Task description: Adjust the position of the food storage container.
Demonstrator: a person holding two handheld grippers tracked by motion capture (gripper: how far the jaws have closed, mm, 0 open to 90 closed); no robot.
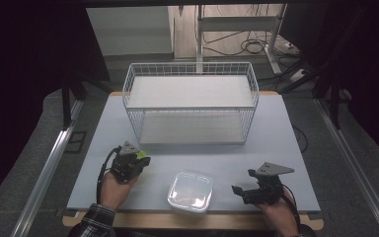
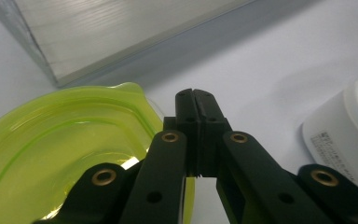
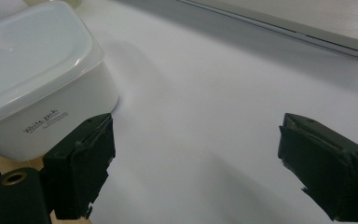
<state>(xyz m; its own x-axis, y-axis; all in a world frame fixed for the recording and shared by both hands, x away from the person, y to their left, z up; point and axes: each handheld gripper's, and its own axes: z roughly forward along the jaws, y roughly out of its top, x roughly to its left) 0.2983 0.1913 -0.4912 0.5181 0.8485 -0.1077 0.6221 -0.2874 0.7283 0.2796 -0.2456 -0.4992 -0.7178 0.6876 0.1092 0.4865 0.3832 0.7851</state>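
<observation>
A yellow-green translucent lid lies on the white tabletop; in the high view it peeks out beside my left gripper. In the left gripper view my left gripper is shut, jaws pressed flat together, with the lid just to their left and partly under the linkage. A white square lidded container stands near the front edge between the two hands. My right gripper is open a little to the right of it. In the right gripper view the container sits beyond the left jaw of my right gripper.
A white wire rack with two flat shelves stands at the back middle of the table. Its lower shelf board lies close ahead of the left gripper. The table's front edge runs just below the container.
</observation>
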